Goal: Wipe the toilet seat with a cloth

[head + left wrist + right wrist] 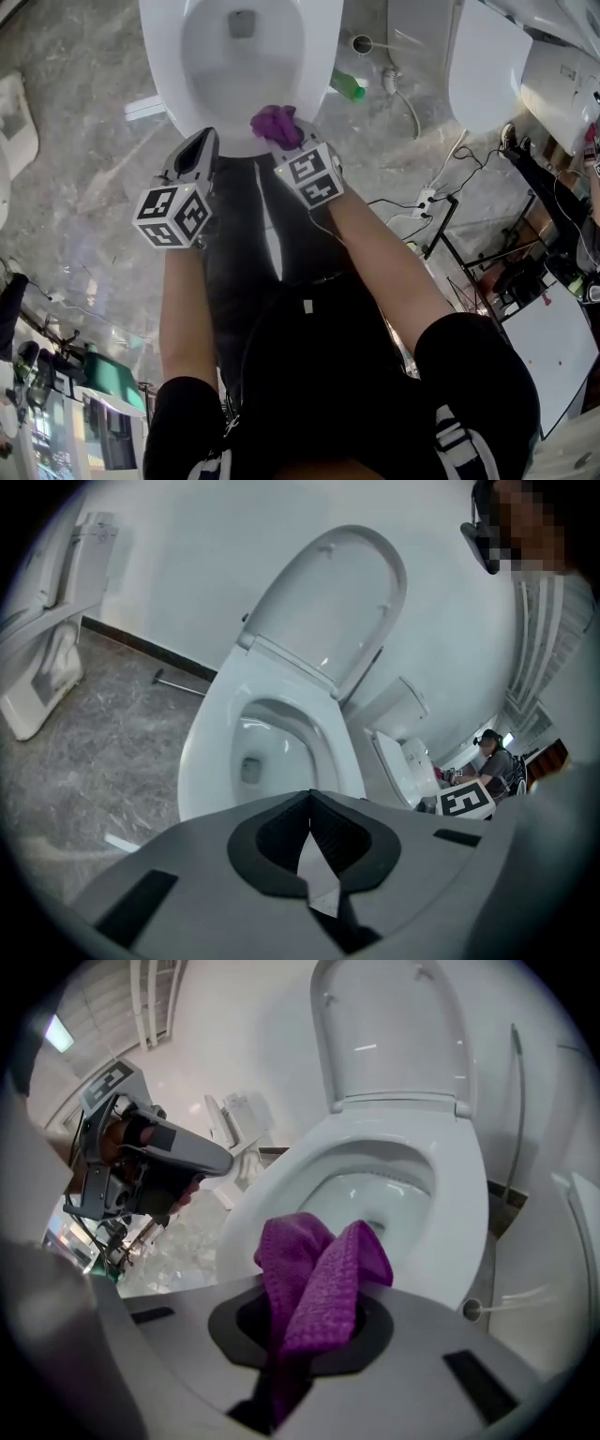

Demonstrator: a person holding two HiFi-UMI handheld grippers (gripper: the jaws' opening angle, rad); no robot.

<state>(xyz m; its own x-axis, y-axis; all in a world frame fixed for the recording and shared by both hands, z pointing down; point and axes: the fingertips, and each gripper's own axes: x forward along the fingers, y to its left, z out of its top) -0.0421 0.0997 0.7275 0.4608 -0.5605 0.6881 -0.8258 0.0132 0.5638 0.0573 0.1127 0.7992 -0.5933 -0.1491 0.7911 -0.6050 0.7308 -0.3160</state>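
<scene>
The right gripper (302,1349) clamps the cloth (323,1274) so it bunches past its fingertips toward the toilet seat (457,1199), while the left gripper (312,855) is closed and empty.

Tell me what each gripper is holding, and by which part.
The right gripper is shut on a purple microfibre cloth, pinched by its bunched middle, two folds sticking out past the jaws. The left gripper is shut and holds nothing.

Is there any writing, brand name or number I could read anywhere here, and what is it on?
No words, brands or numbers can be read.
Left marker cube: black-and-white square patterns, not letters.
Right marker cube: black-and-white square patterns too, not letters.
Green bottle: any label is too small to read.
</scene>
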